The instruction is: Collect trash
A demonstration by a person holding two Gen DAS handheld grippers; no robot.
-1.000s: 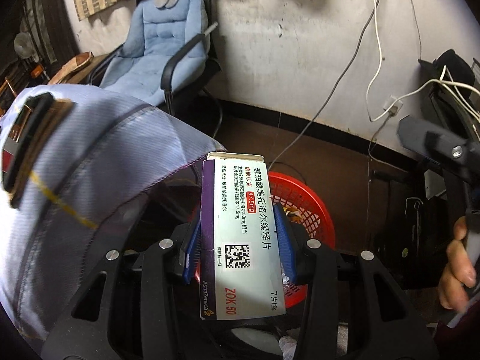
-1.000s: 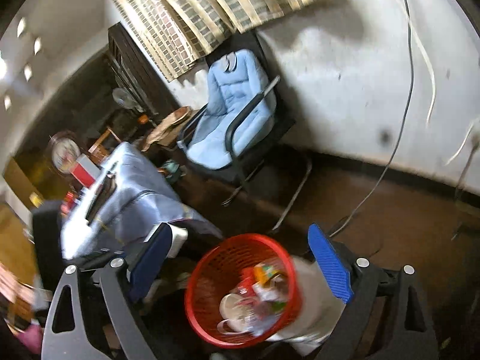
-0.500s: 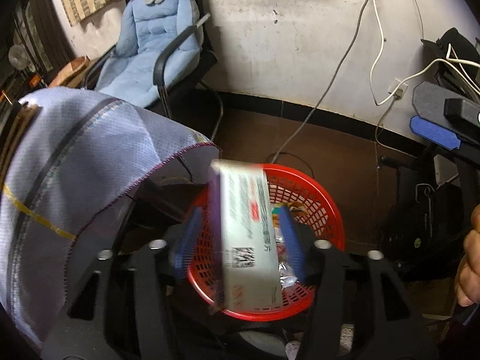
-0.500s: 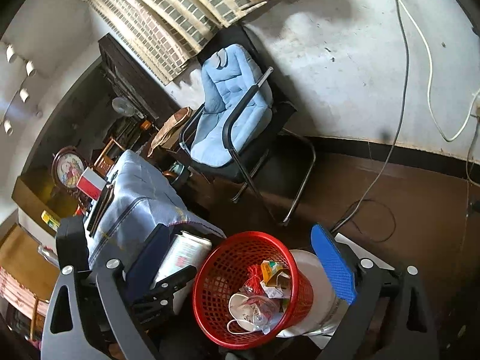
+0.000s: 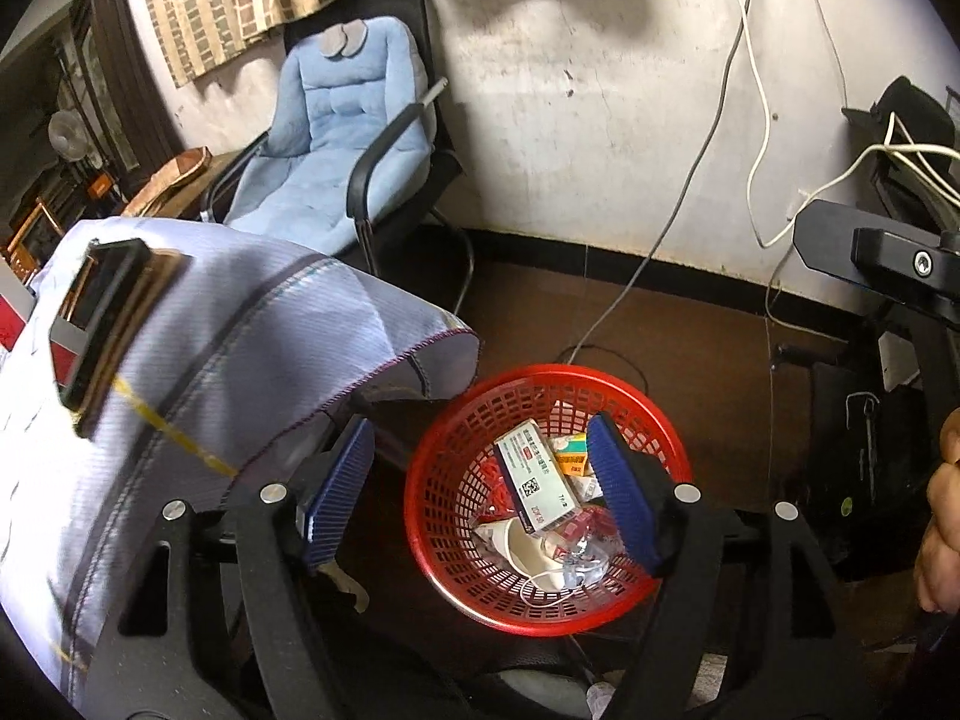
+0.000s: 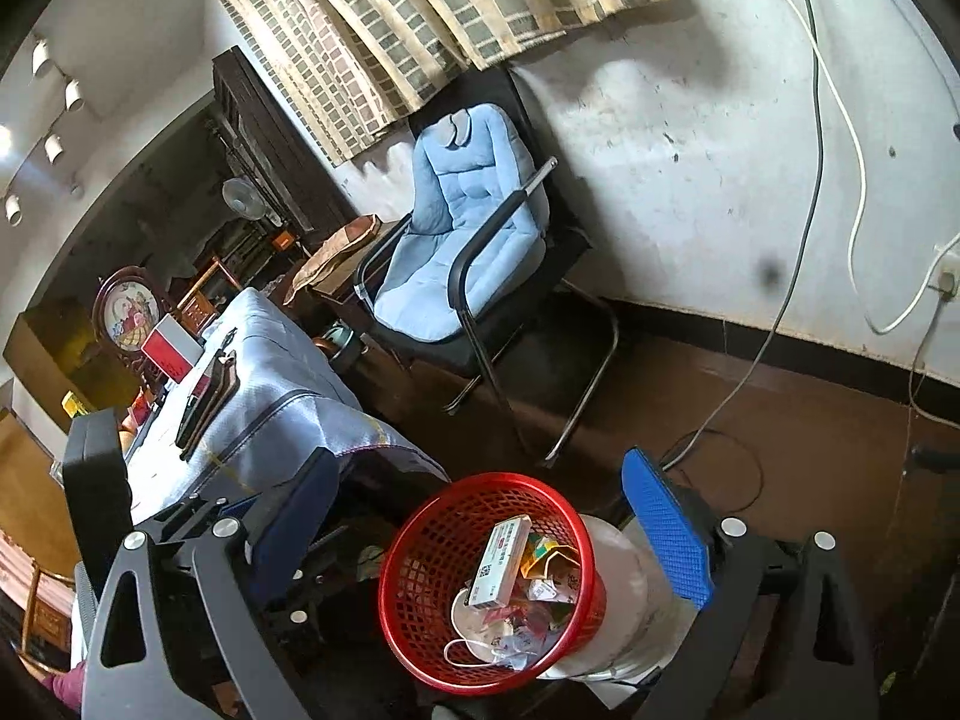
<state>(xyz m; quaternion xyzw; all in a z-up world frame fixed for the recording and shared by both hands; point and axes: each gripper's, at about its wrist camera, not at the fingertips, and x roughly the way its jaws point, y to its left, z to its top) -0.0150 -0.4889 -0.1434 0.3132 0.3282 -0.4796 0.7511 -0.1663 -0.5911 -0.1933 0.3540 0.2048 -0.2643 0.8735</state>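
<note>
A red mesh basket (image 5: 420, 516) (image 6: 390, 600) stands on the brown floor, partly filled with wrappers and a paper cup. A white and purple medicine box (image 5: 537, 486) (image 6: 498, 561) lies loose on top of that trash. My left gripper (image 5: 478, 420) hangs above the basket with its blue-padded jaws opening and nothing between them. My right gripper (image 6: 477, 456) is also above the basket, open and empty. One of its black fingers (image 5: 870, 258) shows at the right edge of the left wrist view.
A table under a light blue cloth (image 5: 180, 360) (image 6: 270, 372) stands just left of the basket, with a dark flat object on it. A blue-cushioned chair (image 5: 336, 138) is behind, a white bucket (image 6: 618, 588) beside the basket. Cables hang down the wall. A hand (image 5: 942, 516) is at the right.
The medicine box was gripped in my left gripper a second ago. The jaws have spread and the box has dropped into the red basket. The right gripper has stayed open.
</note>
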